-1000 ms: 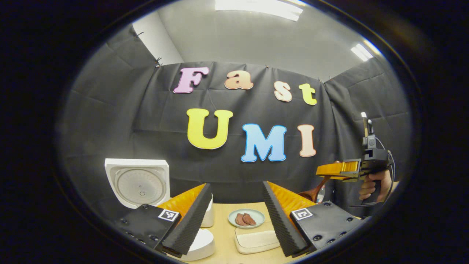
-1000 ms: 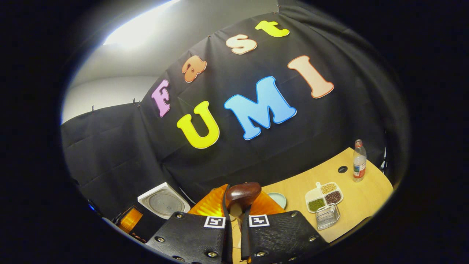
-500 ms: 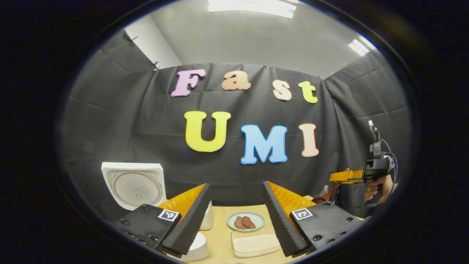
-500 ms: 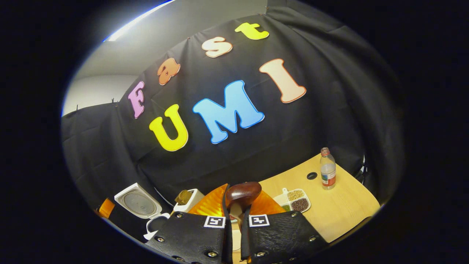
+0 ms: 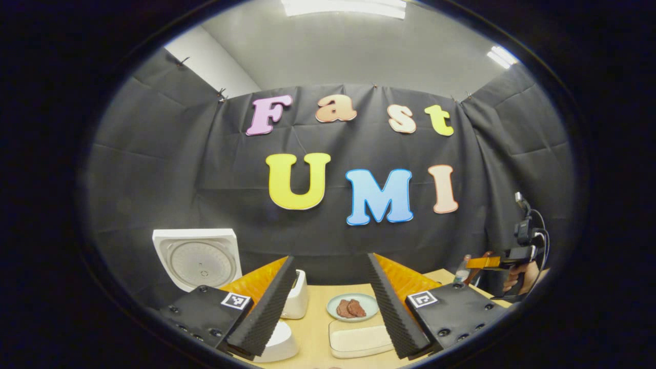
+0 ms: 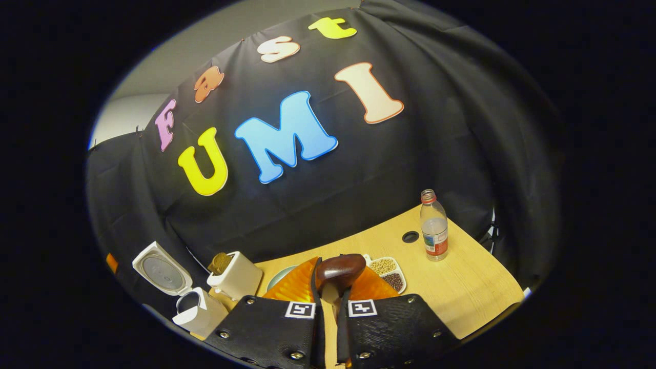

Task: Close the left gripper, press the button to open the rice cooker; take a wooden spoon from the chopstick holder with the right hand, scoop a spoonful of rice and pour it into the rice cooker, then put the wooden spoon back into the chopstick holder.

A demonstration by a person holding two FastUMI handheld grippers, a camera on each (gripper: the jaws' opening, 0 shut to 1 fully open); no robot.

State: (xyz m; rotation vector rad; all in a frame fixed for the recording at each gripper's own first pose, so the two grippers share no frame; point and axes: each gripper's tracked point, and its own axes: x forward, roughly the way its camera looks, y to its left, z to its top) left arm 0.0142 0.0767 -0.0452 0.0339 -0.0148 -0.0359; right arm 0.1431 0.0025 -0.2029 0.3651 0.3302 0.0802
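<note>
Right claw [image 6: 329, 300] clamps the wooden spoon [image 6: 339, 270], seemingly empty; left claw [image 5: 330, 287] gapes wide.

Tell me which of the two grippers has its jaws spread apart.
The left gripper: its jaws stand wide apart with nothing between them. The right gripper has its jaws clamped on the wooden spoon.

The right tool [image 5: 474, 262], clamping the wooden spoon [image 6: 339, 270], has dropped lower and farther right.
</note>
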